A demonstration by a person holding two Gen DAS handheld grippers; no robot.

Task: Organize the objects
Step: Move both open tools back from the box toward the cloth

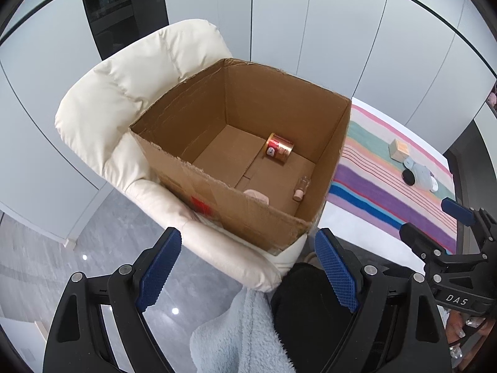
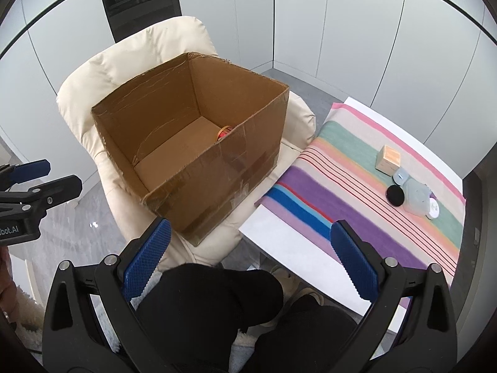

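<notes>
I am holding my left tongs (image 1: 248,275) and my right tongs (image 2: 250,259) spread wide, both gripping nothing, near the cardboard box (image 1: 279,217) that is sitting on the cream armchair (image 1: 124,93). Lying on the box floor: a gold can (image 1: 279,149) on its side, a small clear bottle (image 1: 302,188) and a pink item (image 1: 256,195). Resting on the striped cloth (image 2: 341,186) over the table (image 2: 279,242) to the right: a wooden cube (image 2: 387,158), a black disc (image 2: 395,195) and a pale container (image 2: 416,199), clustered together.
</notes>
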